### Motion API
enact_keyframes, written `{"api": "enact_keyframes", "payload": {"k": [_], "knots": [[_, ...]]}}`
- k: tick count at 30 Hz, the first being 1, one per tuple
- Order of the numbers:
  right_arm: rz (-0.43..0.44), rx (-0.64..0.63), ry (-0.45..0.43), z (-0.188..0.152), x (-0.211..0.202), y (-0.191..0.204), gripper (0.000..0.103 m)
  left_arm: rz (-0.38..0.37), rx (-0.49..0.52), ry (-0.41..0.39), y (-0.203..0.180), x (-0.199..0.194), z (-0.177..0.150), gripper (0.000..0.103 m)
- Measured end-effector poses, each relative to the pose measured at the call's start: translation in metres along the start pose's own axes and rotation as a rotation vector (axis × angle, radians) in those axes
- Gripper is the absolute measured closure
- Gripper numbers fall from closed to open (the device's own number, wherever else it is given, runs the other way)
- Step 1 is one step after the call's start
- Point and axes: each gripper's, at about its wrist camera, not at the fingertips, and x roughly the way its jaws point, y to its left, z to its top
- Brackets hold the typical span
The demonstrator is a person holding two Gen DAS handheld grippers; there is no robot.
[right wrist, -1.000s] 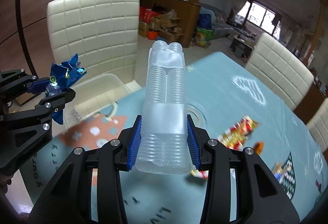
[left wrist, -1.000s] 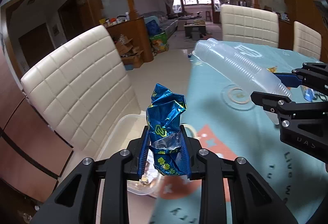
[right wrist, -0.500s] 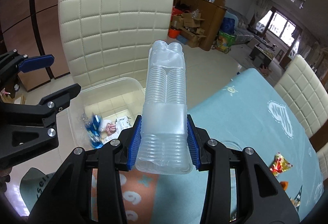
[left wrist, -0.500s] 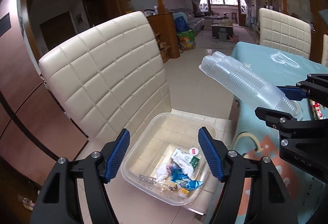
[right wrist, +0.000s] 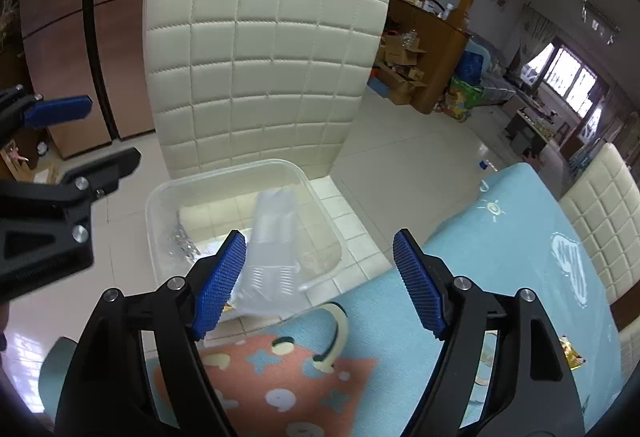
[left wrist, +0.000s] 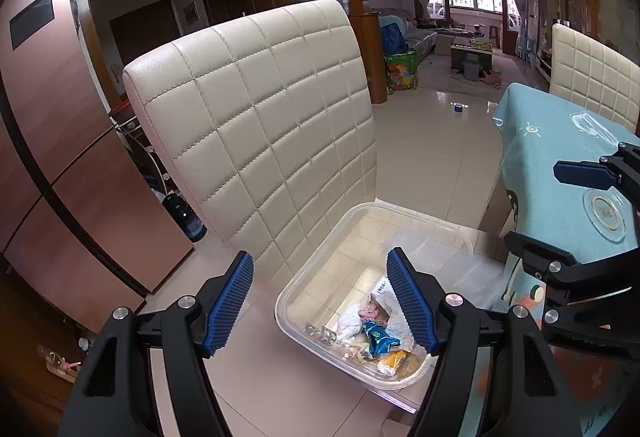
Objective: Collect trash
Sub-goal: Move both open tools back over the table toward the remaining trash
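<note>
A clear plastic bin point(left wrist: 320, 265) sits on the seat of a cream chair and holds crumpled trash, with the blue wrapper point(left wrist: 378, 337) lying among it. My left gripper point(left wrist: 320, 301) hangs open over the bin's near left corner with nothing between its pads. My right gripper point(right wrist: 318, 277) is above the bin's near edge and its jaws are opening. The stack of clear plastic cups point(right wrist: 272, 249) is blurred and free of the pads, dropping beside the left one into the bin point(right wrist: 224, 173). Each gripper shows at the edge of the other's view.
The quilted back of the cream chair point(right wrist: 260, 57) rises right behind the bin. The table with its teal cloth point(right wrist: 500, 257) lies to the right, with a snack wrapper point(right wrist: 572, 353) on it. A dark bottle point(left wrist: 186, 217) stands on the floor behind the chair.
Both grippers swung from the table to over the bin. The left one opened and the blue wrapper fell in. The right one has just spread and the cup stack is falling.
</note>
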Motion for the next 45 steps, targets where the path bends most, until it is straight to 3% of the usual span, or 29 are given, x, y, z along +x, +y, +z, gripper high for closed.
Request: {"api": "enact_keyframes", "payload": {"k": [10, 16, 26, 28, 32, 38, 45], "knots": [[-0.074, 0.077, -0.017, -0.024, -0.042, -0.034, 0.028, -0.076, 0.055, -0.034, -0.031, -0.023, 0.003, 0.035], [-0.14, 0.173, -0.042, -0.053, -0.084, -0.064, 0.028, -0.169, 0.11, -0.055, -0.066, -0.048, 0.009, 0.035], [-0.277, 0.362, -0.073, -0.133, -0.167, -0.125, 0.026, -0.355, 0.249, -0.111, -0.162, -0.112, 0.008, 0.035], [-0.307, 0.406, -0.075, -0.155, -0.184, -0.138, 0.026, -0.386, 0.271, -0.122, -0.179, -0.122, 0.004, 0.028], [-0.349, 0.472, -0.065, -0.191, -0.203, -0.162, 0.026, -0.435, 0.329, -0.126, -0.221, -0.139, -0.004, 0.028], [-0.374, 0.63, -0.023, -0.252, -0.21, -0.204, 0.026, -0.474, 0.4, -0.105, -0.266, -0.147, -0.014, 0.027], [-0.401, 0.768, 0.038, -0.305, -0.205, -0.25, 0.026, -0.459, 0.408, -0.062, -0.287, -0.131, -0.013, 0.027]]}}
